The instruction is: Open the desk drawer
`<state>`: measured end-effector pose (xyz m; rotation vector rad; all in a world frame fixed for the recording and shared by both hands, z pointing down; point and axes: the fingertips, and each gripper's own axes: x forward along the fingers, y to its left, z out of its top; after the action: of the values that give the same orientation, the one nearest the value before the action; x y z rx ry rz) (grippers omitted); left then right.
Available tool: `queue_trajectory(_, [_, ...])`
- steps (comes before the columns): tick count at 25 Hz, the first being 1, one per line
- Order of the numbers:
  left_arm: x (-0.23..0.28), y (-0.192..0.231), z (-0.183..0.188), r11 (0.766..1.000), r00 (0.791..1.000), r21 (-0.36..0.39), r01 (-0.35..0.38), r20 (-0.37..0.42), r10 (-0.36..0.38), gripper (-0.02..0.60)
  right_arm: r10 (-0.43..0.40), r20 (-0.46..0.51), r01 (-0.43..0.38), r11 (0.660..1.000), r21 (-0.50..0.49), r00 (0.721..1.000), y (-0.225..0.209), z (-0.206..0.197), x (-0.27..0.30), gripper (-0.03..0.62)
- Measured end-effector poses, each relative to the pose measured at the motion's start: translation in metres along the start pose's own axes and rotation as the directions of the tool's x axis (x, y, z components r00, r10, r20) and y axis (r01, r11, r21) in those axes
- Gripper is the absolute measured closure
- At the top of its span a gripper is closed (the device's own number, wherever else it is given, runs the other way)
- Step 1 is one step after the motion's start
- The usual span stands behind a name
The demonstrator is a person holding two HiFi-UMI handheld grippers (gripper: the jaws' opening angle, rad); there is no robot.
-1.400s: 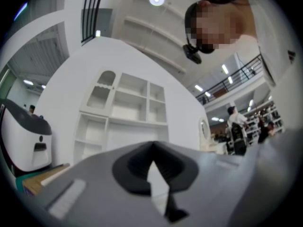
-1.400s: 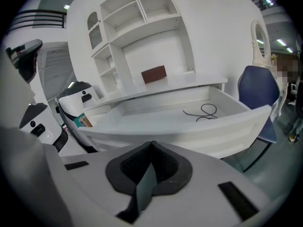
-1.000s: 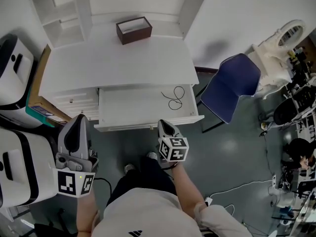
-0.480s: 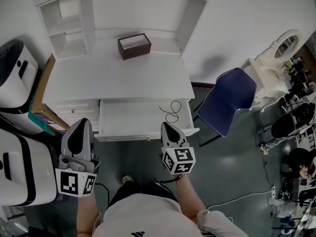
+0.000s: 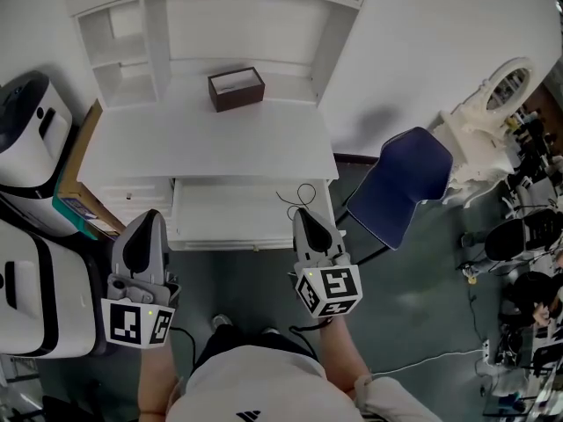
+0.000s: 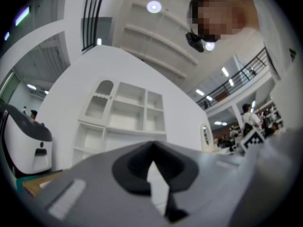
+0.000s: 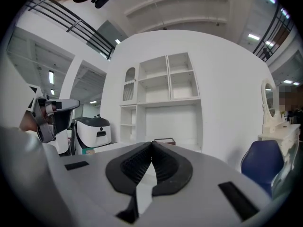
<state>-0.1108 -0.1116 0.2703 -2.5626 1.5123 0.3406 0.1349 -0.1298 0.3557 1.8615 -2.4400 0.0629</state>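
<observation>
The white desk has its wide drawer pulled out, with a thin black cable lying in the drawer's right end. My right gripper hangs over the drawer's front right corner, shut and empty, pointing at the desk. In the right gripper view its jaws meet with nothing between them. My left gripper is in front of the small side drawers, left of the open drawer. Its jaws are also shut and hold nothing.
A brown box stands at the back of the desk top below the shelf unit. A blue chair stands right of the desk. White machines and a cardboard box crowd the left side.
Both grippers have risen, the right one much more, coming up from the drawer's front edge. The view has lifted with them. The drawer stays pulled out.
</observation>
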Motion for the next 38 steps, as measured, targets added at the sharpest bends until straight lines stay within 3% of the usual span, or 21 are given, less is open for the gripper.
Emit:
queue_trajectory(18, [-0.02, -0.056, 0.027, 0.999, 0.999, 0.017, -0.043, 0.028, 0.043, 0.575, 0.074, 0.195, -0.057, 0.994, -0.09, 0.978, -0.009, 0.086, -0.07, 0.602])
queue_trajectory(38, [-0.036, -0.089, 0.033, 0.996, 0.996, 0.035, -0.08, 0.03, 0.079, 0.575, 0.093, 0.232, -0.073, 0.993, -0.093, 0.968, -0.019, 0.088, -0.104, 0.6])
